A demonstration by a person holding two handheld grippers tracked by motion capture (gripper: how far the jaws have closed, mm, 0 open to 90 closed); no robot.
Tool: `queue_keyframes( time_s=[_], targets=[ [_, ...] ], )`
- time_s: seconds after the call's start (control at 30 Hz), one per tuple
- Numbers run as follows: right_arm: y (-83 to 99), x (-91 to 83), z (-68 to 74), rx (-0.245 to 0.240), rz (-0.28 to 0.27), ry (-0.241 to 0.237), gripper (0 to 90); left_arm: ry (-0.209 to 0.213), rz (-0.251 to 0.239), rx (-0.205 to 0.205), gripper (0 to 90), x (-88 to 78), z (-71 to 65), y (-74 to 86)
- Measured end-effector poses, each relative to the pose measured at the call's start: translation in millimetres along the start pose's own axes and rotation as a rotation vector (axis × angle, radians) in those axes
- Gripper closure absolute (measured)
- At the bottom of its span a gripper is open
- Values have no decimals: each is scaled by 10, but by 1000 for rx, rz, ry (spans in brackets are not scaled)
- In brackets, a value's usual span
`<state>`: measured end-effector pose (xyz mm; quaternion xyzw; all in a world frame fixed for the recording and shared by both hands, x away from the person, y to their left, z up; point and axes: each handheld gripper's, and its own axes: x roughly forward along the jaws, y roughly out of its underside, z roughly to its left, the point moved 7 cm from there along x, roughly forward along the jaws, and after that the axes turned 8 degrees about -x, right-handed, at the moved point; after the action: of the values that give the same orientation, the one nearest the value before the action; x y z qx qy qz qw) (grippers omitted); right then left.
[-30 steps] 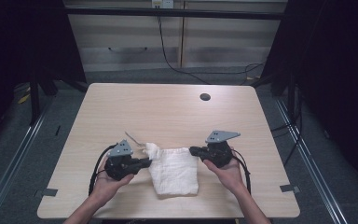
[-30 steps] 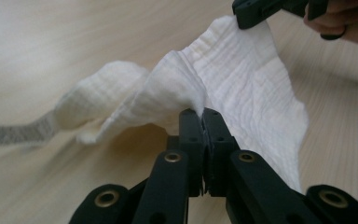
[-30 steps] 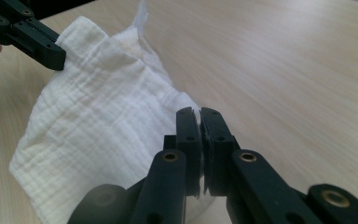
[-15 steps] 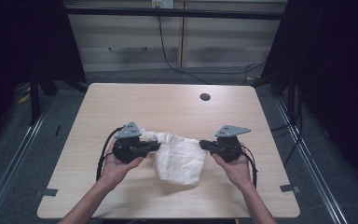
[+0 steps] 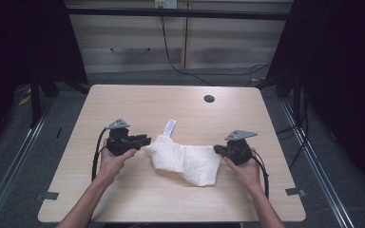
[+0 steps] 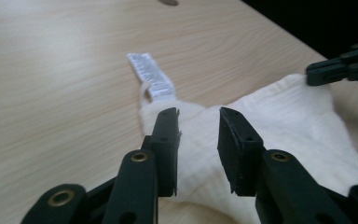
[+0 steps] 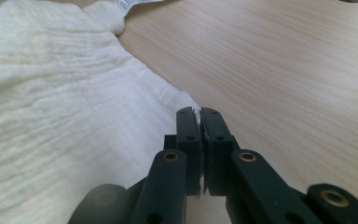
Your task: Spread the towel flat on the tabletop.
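Observation:
A white crinkled cloth (image 5: 185,159) lies spread across the front middle of the wooden table (image 5: 147,104), its printed label (image 5: 169,127) pointing toward the far side. My left gripper (image 5: 147,140) is at the cloth's left corner. Its jaws have just been opening, and in the left gripper view the left gripper (image 6: 198,116) stands open over the cloth (image 6: 284,121) without pressing it, the label (image 6: 151,77) just beyond. My right gripper (image 5: 217,149) is shut on the cloth's right edge. In the right gripper view its jaws (image 7: 199,112) meet at the hem of the cloth (image 7: 51,93).
A dark round hole (image 5: 209,99) sits in the tabletop near the far right. Bare wood surrounds the cloth on all sides. Black cables trail from both grippers toward the table's front edge. Dark frames and a floor lie beyond the table.
The cloth was lifted and drawn wider, and now lies down stretched between the grippers. The left jaws have parted and let go of its corner. The right hand has moved right.

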<state>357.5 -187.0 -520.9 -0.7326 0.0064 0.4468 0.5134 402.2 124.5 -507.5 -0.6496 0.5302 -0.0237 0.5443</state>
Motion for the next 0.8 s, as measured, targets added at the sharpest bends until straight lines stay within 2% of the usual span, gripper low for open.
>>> queue_keyframes(
  time_s=[0.07, 0.13, 0.23, 0.33, 0.37, 0.4, 0.43, 0.5, 0.53, 0.6, 0.8],
  targets=[
    [17, 52, 0, -1, 14, -6, 876, -26, 49, 17, 622, 124, 29, 103],
    [23, 64, 1, -3, 18, -7, 875, -30, 89, 35, 604, 223, 20, 179],
    [33, 76, 20, -11, 24, -15, 875, -43, 112, 49, 550, 283, 21, 223],
    [32, 60, 29, -5, 21, -17, 874, -59, 143, 60, 540, 323, 25, 289],
    [35, 53, 28, -4, 22, -16, 874, -61, 154, 72, 553, 332, 26, 309],
    [37, 48, 23, -7, 18, -18, 874, -71, 146, 91, 668, 334, 20, 319],
    [37, 48, 23, -7, 18, -18, 874, -70, 153, 105, 668, 335, 2, 333],
    [43, 46, 21, -9, 15, -18, 874, -95, 161, 134, 796, 324, -16, 359],
    [52, 38, 27, 2, 25, -18, 874, -88, 163, 139, 851, 318, -31, 376],
    [54, 36, 26, -1, 24, -19, 875, -93, 177, 145, 858, 271, -59, 415],
    [49, 46, 98, -17, 14, -47, 873, -51, 228, 184, 864, 31, -176, 628]
  ],
)
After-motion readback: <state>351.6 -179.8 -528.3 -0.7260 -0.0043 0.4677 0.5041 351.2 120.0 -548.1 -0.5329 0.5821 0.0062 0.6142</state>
